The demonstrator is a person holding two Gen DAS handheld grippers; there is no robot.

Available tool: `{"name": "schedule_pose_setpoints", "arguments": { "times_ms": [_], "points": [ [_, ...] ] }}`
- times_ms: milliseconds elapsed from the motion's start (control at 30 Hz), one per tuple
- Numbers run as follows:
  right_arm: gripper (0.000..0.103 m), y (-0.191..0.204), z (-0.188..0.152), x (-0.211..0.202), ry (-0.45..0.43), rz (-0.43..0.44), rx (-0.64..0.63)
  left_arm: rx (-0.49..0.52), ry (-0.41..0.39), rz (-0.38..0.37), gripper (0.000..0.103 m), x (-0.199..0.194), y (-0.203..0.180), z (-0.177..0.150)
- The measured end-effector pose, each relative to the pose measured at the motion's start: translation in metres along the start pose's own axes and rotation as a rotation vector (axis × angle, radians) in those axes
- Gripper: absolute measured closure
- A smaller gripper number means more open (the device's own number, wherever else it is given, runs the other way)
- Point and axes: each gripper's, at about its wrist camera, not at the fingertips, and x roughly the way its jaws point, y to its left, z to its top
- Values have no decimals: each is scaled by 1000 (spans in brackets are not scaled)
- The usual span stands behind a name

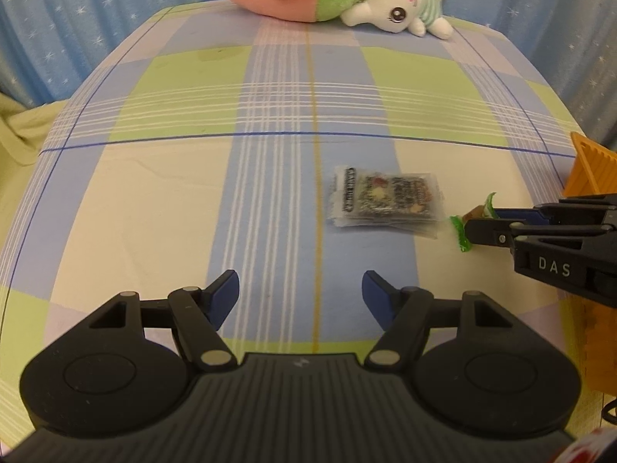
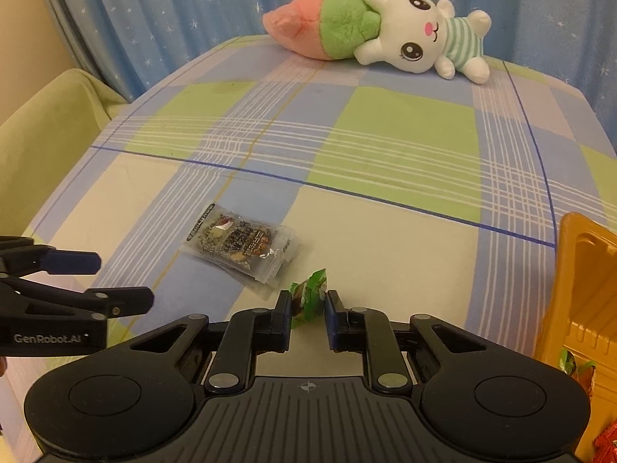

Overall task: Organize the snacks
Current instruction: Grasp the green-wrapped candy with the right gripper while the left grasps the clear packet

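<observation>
Underneath everything lies a checked cloth (image 2: 385,146) of blue, green and cream squares, with a starred blue curtain (image 2: 173,11) behind and a plush rabbit (image 2: 408,38) lying at the far edge. An orange tray (image 2: 578,289) stands at the right. The right gripper (image 2: 307,308) is clamped on a green candy (image 2: 310,293), whose wrapper points up and away. Clear packets (image 1: 385,200) lie flat in a stack, long axis across the left view. The left gripper (image 1: 300,297) hangs wide, holding nothing.

A white rabbit plush toy (image 2: 416,38) lay at the far edge of the checked bedsheet (image 2: 385,146), before a starry blue curtain (image 2: 173,11).
</observation>
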Motion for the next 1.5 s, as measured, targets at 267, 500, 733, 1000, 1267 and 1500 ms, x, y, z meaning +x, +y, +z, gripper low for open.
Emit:
{"name": "schedule_pose_setpoints", "arguments": {
  "times_ms": [267,500,733,1000,1267,1500],
  "points": [
    [88,-8,2,-16,-27,-1,50,61,-16,-39,34,4,-11,10],
    [88,-14,3,-30,-58,-18,85,192,-42,-71,31,13,-24,18],
    [89,-30,1,-49,-93,-51,154,296,-44,-83,29,32,-39,27],
    [89,-44,1,-70,-140,-75,229,396,-54,-79,21,48,-49,36],
    [89,-52,-4,-81,-162,-99,274,405,-59,-82,21,58,-49,57],
    [89,-53,-7,-86,-165,-113,295,346,-23,-111,27,68,-48,69]
  ]
}}
